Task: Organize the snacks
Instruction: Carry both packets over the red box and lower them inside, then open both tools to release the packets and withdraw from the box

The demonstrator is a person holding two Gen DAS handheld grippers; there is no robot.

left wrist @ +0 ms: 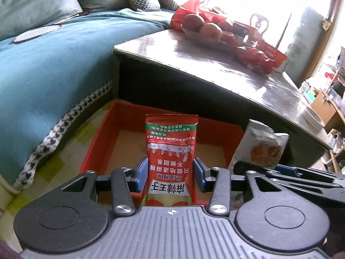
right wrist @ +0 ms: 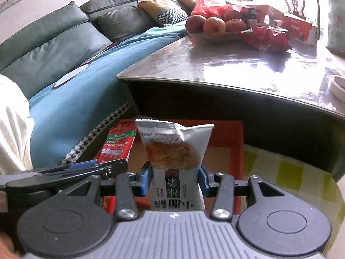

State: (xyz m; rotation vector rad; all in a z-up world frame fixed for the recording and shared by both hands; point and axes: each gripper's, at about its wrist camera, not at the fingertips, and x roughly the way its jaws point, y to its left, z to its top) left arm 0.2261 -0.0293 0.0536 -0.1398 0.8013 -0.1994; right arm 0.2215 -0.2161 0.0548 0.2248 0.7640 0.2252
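My left gripper (left wrist: 171, 173) is shut on a red snack packet (left wrist: 171, 151) with Chinese print, held upright above a red box (left wrist: 98, 136) on the floor. My right gripper (right wrist: 175, 178) is shut on a silver snack packet (right wrist: 174, 149) showing a round cake, also held above the red box (right wrist: 228, 133). The silver packet shows at the right in the left wrist view (left wrist: 261, 146). The red packet shows at the left in the right wrist view (right wrist: 117, 144). The two grippers are side by side, close together.
A dark low table (left wrist: 215, 64) with a glossy top stands behind the box; it carries a dish of apples (left wrist: 202, 29) and red snack bags (left wrist: 258, 57). A sofa with a teal cover (left wrist: 47, 64) is at the left. The floor has a yellow checked mat (right wrist: 286, 172).
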